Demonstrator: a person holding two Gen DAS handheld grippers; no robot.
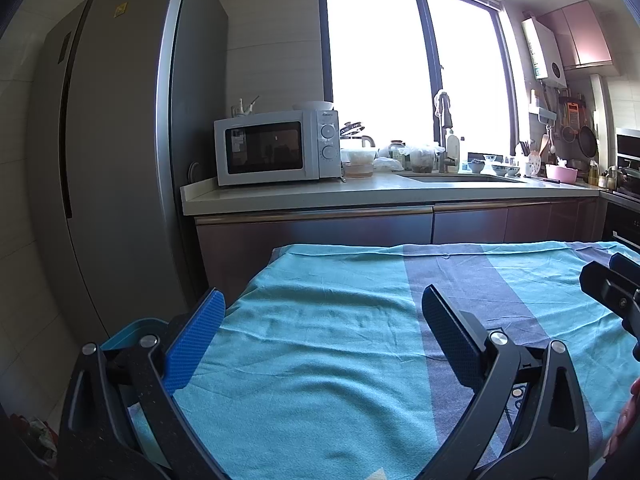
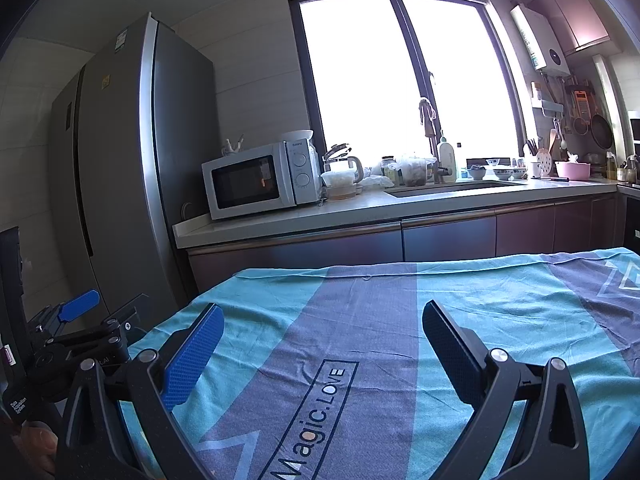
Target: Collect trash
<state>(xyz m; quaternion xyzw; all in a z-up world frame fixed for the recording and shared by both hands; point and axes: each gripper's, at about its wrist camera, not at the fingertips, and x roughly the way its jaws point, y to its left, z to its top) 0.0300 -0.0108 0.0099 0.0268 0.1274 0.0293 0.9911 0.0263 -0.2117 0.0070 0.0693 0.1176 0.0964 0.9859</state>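
We hold the left gripper (image 1: 320,308) over the cloth (image 1: 320,360) on the desk, jaws released, grasping nothing | right gripper (image 2: 322,326) likewise spread and bare, just beside it | no trash shows on the cloth | teal bin (image 1: 132,330) off the desk's left edge.

A table stands in front of the kitchen cabinets, wholly covered by a cloth (image 2: 460,312) in turquoise with broad grey-purple bands. The cloth (image 1: 320,340) lies loosely, with soft wrinkles across its middle and a fold line along the far edge. On one grey band a dark outlined box holds the words "Magic.LOVE" (image 2: 316,416). Pale angular line patterns show near the near edge and at the far right corner, possibly part of one printed design.
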